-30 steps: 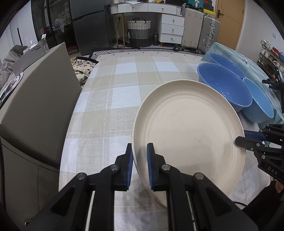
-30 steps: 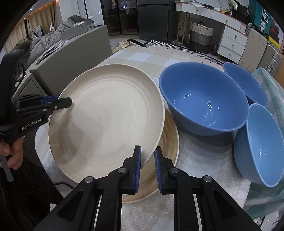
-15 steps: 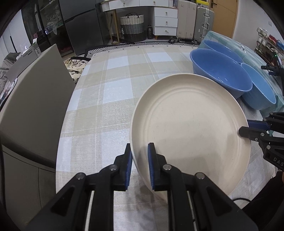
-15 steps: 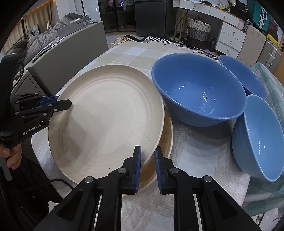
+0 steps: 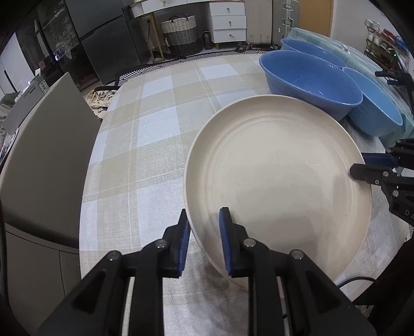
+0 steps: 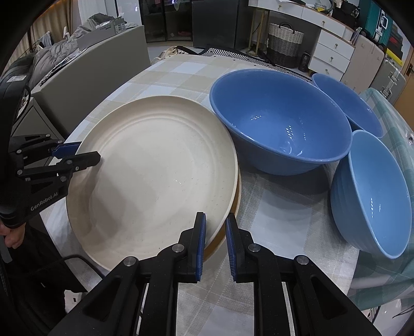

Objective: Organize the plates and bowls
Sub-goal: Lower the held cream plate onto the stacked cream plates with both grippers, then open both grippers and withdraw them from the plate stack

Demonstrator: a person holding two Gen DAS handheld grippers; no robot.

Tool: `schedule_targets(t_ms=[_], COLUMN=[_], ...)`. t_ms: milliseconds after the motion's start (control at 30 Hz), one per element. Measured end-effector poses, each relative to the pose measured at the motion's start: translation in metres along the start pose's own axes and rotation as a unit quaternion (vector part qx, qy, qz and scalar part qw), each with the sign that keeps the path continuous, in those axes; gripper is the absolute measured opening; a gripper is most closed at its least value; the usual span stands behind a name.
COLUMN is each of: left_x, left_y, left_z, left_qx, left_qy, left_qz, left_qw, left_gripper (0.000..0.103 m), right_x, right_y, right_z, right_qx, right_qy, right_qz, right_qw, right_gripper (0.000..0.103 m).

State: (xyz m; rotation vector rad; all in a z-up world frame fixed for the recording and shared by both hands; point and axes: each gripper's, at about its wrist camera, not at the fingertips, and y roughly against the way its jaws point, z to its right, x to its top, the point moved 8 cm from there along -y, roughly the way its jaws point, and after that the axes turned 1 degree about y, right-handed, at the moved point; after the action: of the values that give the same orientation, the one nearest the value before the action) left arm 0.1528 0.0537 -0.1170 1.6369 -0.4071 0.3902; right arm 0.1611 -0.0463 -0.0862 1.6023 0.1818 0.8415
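Observation:
A large cream plate [image 5: 279,181] [image 6: 155,181] lies nearly flat over a tan plate [image 6: 236,199], of which only a sliver shows. My left gripper [image 5: 204,214] [image 6: 82,153] straddles the cream plate's near-left rim. Its jaws are opening, and a gap shows beside the rim. On the opposite rim my right gripper [image 6: 215,217] [image 5: 362,165] is shut. Three blue bowls stand just beyond the plates: a big one [image 6: 279,121] against the cream plate, one behind it [image 6: 346,103], and a paler, tilted one [image 6: 372,196] at the right.
The checked tablecloth [image 5: 155,129] stretches away to the left of the plates. A grey chair back [image 5: 46,155] stands close to the table's left edge. A woven basket [image 5: 178,33] and white drawers [image 5: 227,24] stand on the floor beyond. A black cable [image 6: 64,261] hangs off the near edge.
The cream plate has sunk and now covers most of the tan plate beneath. The left gripper's pads have spread apart around the rim. The right gripper keeps its grip.

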Motion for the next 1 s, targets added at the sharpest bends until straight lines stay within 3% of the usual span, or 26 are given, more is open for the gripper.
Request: schedule_targets(t_ms=[500,700,1000], left_x=[-0.006,-0.008,-0.008], left_y=[-0.007,-0.011,-0.012], left_z=[0.008,0.015,0.015], left_qx=[0.014,0.042,0.043], left_qy=[-0.026,-0.052,-0.058], left_qz=[-0.014,-0.013,-0.02], left_qw=[0.9995,0.9977,0.9972], left_gripper=[0.023,0.025,0.027], right_x=[0.001,0.0,-0.005], right_y=[-0.01,-0.016,-0.016], right_z=[-0.007,-0.011,-0.009], right_qx=[-0.013,-0.034,-0.037], right_qy=[0.007,0.022,0.023], right_qz=[-0.009,-0.01,-0.013], right_qw=[1.0,0.999,0.999], right_gripper=[0.021,0.027,0.031])
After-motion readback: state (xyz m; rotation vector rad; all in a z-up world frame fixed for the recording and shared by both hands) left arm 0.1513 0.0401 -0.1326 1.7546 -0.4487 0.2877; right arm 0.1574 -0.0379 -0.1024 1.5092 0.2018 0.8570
